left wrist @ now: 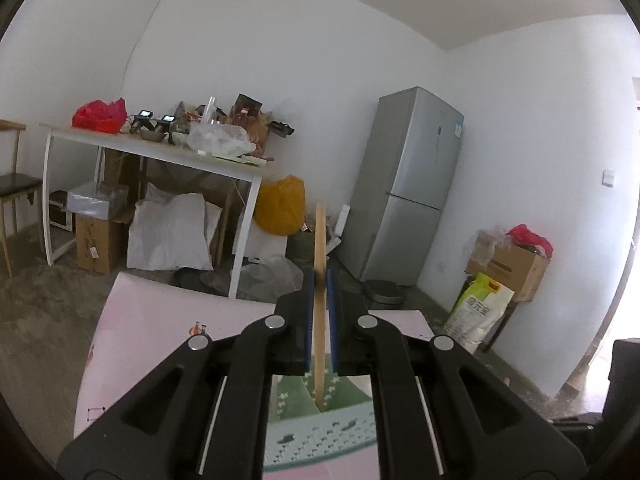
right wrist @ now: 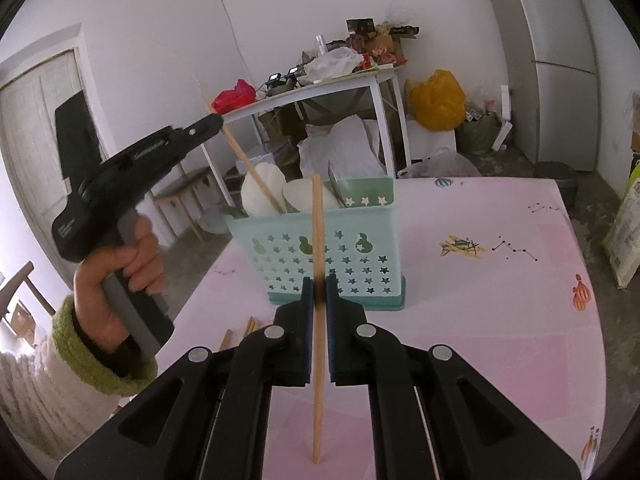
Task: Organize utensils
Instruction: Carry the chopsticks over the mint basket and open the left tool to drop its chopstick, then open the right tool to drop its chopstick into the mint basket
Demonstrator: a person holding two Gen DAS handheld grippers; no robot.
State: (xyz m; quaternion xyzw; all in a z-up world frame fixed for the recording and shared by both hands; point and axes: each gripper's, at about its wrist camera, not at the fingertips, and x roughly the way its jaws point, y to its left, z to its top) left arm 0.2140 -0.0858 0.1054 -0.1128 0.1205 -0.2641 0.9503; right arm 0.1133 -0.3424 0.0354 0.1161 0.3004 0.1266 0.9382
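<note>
Over on the left, my left claw (right wrist: 212, 118) was clamped narrow on a thin wooden chopstick (right wrist: 252, 168), its lower end already dipping into the mint-green plastic utensil basket with star cutouts (right wrist: 320, 256). That one looked nearly delivered! Inside the basket I could make out two white ceramic spoons (right wrist: 260, 192) and something metallic, hard to name, toward the right. A few loose wooden chopsticks (right wrist: 248, 328) lay on the pink patterned tablecloth (right wrist: 480, 320), just left of my right claw, so work remained. In the middle, my right claw (right wrist: 319, 292) was pinched tight on a second wooden chopstick (right wrist: 318, 224), held upright in front of the basket and not yet in.
</note>
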